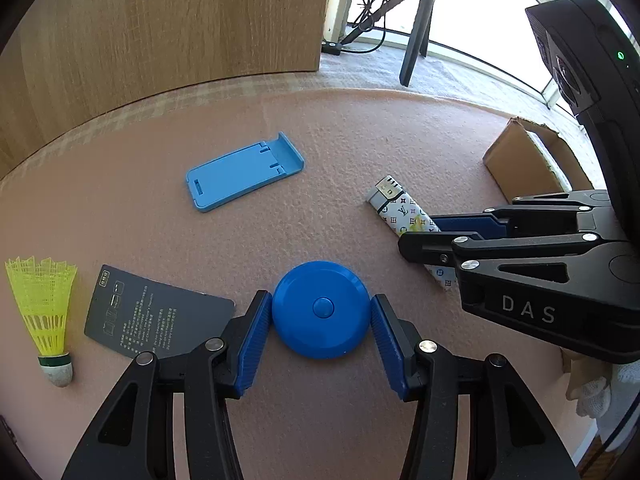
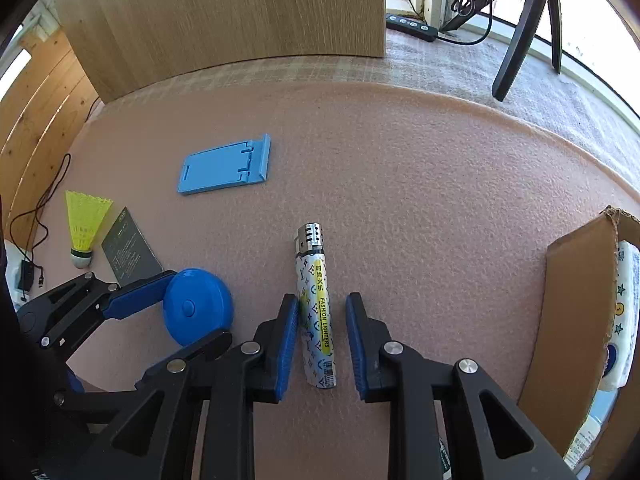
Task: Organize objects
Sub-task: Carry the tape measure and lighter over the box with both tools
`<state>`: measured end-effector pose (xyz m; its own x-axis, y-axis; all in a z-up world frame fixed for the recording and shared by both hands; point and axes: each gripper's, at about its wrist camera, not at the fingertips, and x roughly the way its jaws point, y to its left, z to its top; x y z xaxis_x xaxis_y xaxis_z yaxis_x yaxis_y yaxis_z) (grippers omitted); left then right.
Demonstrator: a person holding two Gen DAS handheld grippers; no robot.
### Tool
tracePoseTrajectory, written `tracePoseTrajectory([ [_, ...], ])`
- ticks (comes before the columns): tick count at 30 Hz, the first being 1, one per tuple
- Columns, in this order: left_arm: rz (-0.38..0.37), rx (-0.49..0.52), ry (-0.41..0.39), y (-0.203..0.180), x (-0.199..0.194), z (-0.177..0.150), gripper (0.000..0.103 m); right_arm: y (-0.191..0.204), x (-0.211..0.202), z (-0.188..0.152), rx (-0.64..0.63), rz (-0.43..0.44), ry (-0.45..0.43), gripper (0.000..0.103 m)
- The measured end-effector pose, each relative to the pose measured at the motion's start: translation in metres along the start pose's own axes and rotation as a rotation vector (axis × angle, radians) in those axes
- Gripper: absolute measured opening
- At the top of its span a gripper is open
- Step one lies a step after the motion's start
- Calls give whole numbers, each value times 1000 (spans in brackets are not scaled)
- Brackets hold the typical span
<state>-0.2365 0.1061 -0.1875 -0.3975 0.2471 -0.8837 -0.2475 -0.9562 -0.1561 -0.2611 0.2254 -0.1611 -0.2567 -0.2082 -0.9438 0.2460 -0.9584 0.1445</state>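
Gripping the blue disc (image 1: 321, 309) from both sides, the left claw (image 1: 321, 334) holds it on the desk (image 1: 360, 140). Right claw (image 2: 322, 340) stands narrow around the lighter (image 2: 316, 308), one pad not touching.

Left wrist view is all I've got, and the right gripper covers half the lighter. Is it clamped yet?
Observer: Not yet. In the right wrist view the lighter lies between the pads of the right gripper. One pad touches it and the other stands off with a visible gap.
Operator: Anything already in the cardboard box? I only see its outside corner.
Observer: Yes. The right wrist view looks past the wall of the cardboard box, and a white packet with star prints stands inside against it.
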Motion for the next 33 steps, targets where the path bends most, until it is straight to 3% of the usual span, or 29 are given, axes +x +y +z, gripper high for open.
tracePoseTrajectory([
  [20, -20, -67, -34, -17, -42, -78, 54, -1, -45, -98, 108, 195, -88, 16],
  [26, -25, -58, -61, -27, -60, -80, 54, -10, -74, -113, 143, 221, -151, 16],
  [33, -41, -8, -117, -54, -87, -68, 54, -29, -117, -129, 154, 184, -237, 16],
])
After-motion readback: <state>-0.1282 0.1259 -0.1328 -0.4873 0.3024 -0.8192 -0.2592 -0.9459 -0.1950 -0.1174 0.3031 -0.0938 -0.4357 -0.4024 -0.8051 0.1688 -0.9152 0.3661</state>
